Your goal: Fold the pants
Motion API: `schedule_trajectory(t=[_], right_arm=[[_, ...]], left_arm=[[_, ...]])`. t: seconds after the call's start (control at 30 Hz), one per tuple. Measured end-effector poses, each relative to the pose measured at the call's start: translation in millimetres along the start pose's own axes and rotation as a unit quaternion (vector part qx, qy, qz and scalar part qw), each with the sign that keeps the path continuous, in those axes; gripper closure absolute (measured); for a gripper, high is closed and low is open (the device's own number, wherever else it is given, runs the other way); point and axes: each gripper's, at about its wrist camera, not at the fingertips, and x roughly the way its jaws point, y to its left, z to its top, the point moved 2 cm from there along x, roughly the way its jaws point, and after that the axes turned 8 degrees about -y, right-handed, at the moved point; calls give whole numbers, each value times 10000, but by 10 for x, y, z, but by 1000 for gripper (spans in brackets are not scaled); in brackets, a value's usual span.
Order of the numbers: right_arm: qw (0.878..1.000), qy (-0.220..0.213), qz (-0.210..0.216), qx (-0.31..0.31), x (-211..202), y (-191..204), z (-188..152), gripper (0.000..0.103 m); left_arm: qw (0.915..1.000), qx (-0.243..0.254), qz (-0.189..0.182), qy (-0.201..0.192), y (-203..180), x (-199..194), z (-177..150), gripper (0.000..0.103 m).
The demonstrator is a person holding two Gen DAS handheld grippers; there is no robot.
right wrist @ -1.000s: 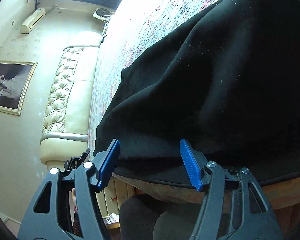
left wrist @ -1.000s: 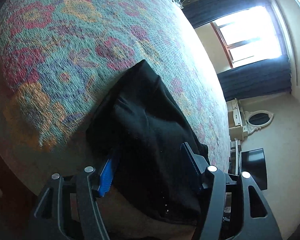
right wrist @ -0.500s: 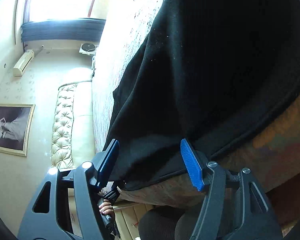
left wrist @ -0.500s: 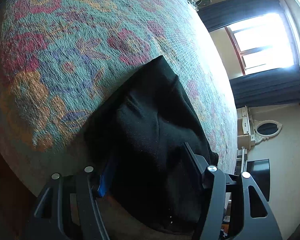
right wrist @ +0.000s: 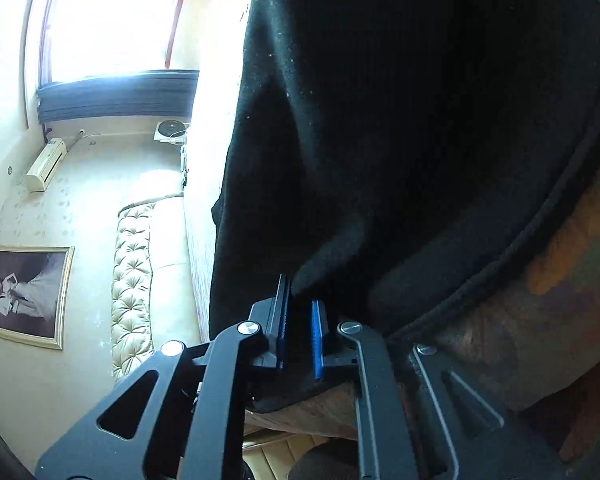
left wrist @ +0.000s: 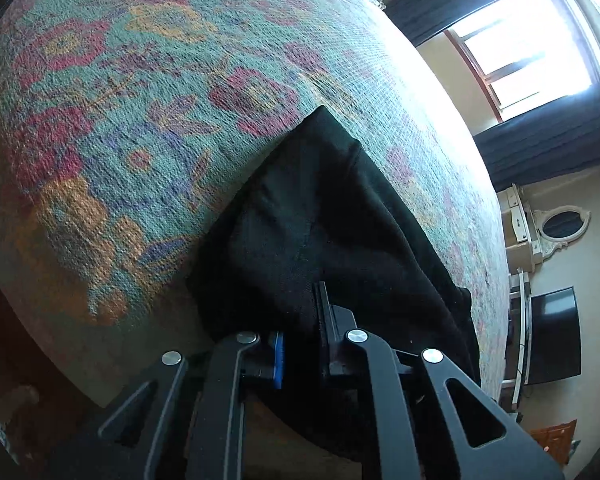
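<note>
Both jaws have just closed: left gripper [left wrist: 300, 334] and right gripper [right wrist: 300, 330] each pinch the black fabric pants [left wrist: 324, 216] at the near edge; lifting for the fold can begin.

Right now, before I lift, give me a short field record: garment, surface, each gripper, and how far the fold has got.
garment: black knit pants, bunched near the bed's edge, hem hanging over it
surface: floral teal, red and orange woven bedspread
left gripper: jaws have just closed, pinching the black fabric
right gripper: jaws have just closed, gripping a fold of fabric
fold progress: both ends gripped, nothing lifted or folded over yet
background: window with dark curtains; tufted cream headboard
</note>
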Motion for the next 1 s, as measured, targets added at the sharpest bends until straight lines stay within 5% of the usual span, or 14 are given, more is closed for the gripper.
schedule_trajectory(t=[0.07,0.3,0.4,0.47,0.53,0.67,0.73,0.83,1.0], right_arm=[[9998,16,83,-160,-108,68,-54,96],[9983,195,-137,-522,-126,-65,-170,97],[9972,177,-224,-686,-179,83,-145,81],[9960,-6,-267,-852,-287,220,-13,68],[9958,-258,-268,-831,-441,298,205,67],[9910,-1223,-360,-420,-801,217,935,60],[9822,-1772,-569,-231,-1020,73,1392,60],[9597,-2672,-718,484,-1489,-285,1935,59],[9176,-3586,-919,1447,-2174,-914,2373,51]], left_arm=[[9997,-235,-50,11,75,-98,-1,92],[9990,429,-96,86,149,-141,-59,88],[9992,67,-382,126,239,-215,9,79],[9997,-20,-131,-191,283,-385,82,63],[9965,-121,195,-799,333,-618,181,47],[9910,-407,133,-1266,277,-817,336,40],[9915,-358,-37,-1251,179,-786,327,31],[9959,-101,-215,-869,-27,-596,200,30],[9989,113,-46,-444,-170,-267,-40,30]])
